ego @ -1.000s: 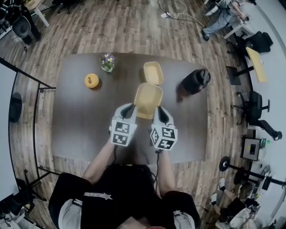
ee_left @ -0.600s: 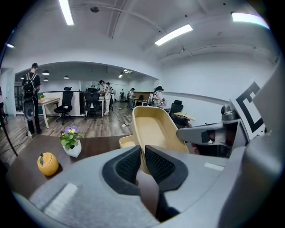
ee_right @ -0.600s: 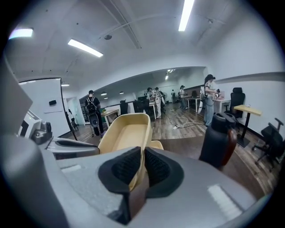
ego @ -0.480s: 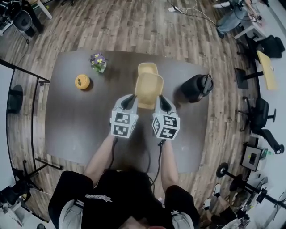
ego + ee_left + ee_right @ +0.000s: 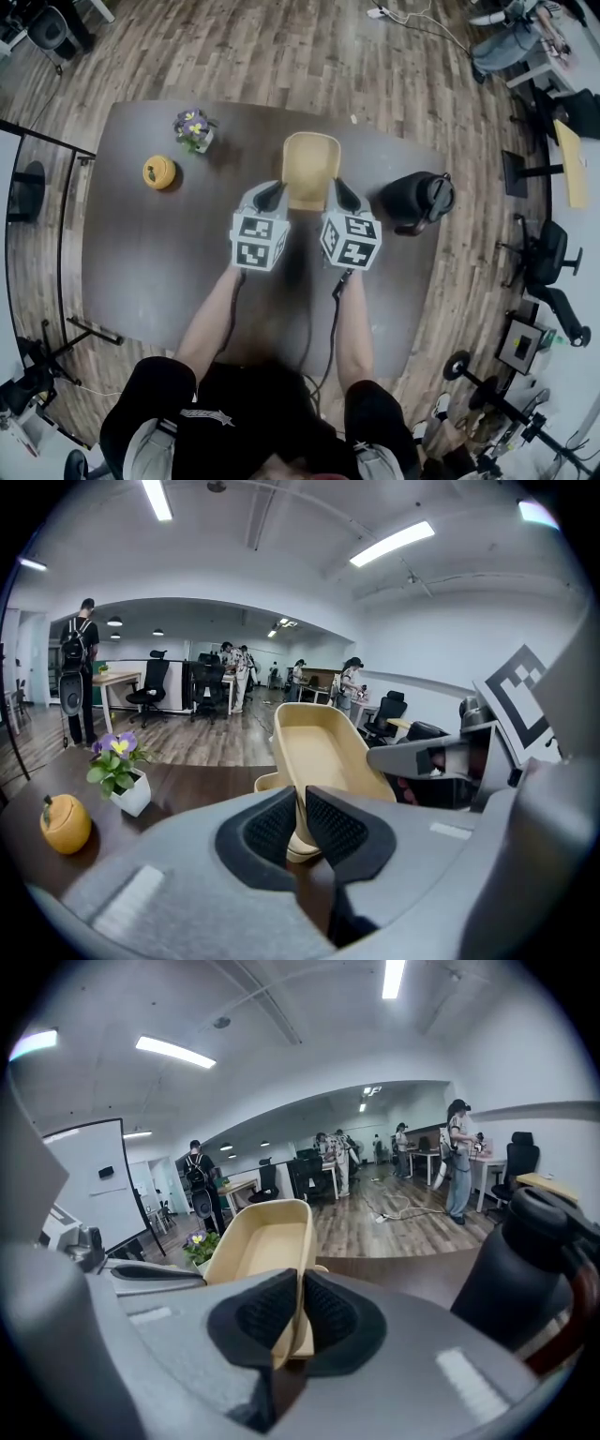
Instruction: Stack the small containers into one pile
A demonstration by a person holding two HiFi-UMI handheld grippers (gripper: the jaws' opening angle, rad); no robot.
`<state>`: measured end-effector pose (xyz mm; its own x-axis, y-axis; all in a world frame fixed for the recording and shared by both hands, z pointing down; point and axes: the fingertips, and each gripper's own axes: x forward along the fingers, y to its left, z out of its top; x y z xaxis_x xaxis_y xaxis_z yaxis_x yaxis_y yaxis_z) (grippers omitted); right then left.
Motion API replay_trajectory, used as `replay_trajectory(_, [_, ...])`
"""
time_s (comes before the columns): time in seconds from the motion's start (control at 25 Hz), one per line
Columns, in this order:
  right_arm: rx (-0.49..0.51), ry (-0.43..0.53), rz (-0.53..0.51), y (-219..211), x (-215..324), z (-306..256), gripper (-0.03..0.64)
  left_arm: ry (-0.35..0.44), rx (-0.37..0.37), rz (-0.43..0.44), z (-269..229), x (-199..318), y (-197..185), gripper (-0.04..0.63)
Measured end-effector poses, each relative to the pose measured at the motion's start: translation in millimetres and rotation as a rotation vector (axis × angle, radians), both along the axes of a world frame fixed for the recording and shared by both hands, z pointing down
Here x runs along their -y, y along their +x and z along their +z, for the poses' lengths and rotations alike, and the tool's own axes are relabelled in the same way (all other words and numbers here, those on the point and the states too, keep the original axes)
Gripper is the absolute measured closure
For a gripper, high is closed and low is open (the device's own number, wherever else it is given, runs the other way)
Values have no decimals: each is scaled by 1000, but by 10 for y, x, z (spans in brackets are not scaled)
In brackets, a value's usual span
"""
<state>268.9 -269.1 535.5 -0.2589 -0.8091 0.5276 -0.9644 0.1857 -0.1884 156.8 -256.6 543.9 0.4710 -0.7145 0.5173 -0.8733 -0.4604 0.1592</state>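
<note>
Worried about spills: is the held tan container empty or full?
Empty: the tan container shows a bare inside in the head and both gripper views.

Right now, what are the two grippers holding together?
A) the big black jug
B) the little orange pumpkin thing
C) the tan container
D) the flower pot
C: the left gripper and the right gripper each pinch an edge of the tan container between their jaws, while the other things sit untouched on the table.
</note>
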Motion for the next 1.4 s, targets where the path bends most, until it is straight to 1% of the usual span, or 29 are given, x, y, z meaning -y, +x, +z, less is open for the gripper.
replay_trajectory(0.2, [23,-43,-18,32,263,181,594,-30,10,-24,202,206,48,552])
replay_trajectory(0.4, [11,-94,-41,11,406,402,594,-69,19,-33,377,314,44,554])
replay_trajectory(0.6, [10,-168,-60,35,431,614,594,-148,13,-35,543,297,92,554])
replay_trajectory(0.8, [5,-228,-72,18,463,764,595,-203,15,-28,689,308,112,554])
replay_trajectory(1.04, [14,-291,-77,20,496,914,595,-280,1,-30,817,302,125,554])
replay_trajectory(1.2, [16,-321,-73,7,512,991,595,-301,12,-31,890,331,104,554])
replay_trajectory(1.4, [22,-334,-61,11,518,1093,595,-314,18,-34,960,357,94,554])
